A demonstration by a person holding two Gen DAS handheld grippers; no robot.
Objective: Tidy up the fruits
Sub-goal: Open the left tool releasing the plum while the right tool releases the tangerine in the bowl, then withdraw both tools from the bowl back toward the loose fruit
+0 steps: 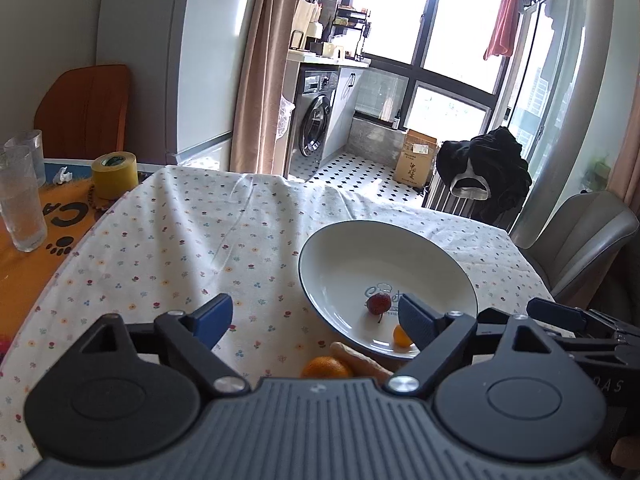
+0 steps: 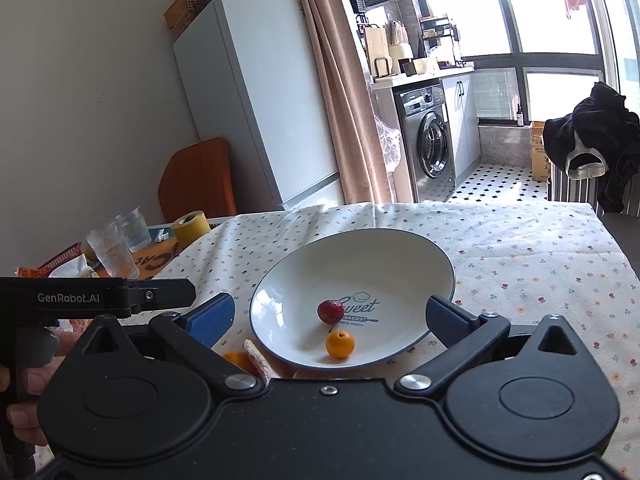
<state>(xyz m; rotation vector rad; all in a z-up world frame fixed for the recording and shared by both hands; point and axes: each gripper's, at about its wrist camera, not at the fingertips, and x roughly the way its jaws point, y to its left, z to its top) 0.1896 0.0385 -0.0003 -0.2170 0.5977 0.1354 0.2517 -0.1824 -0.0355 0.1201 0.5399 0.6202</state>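
From the left wrist view, the left tongs point(image 1: 316, 326) stand wide open and empty above the desk point(image 1: 180, 240); the plate point(image 1: 440, 256), right of centre, already holds a red fruit point(image 1: 379, 303) and a small orange one point(image 1: 401, 336), while an orange point(image 1: 326, 368) and a pale piece point(image 1: 360, 360) wait outside its near rim. From the right wrist view, the right tongs point(image 2: 330, 314) also gape empty over the plate. I'd say the next move is grasping the orange.
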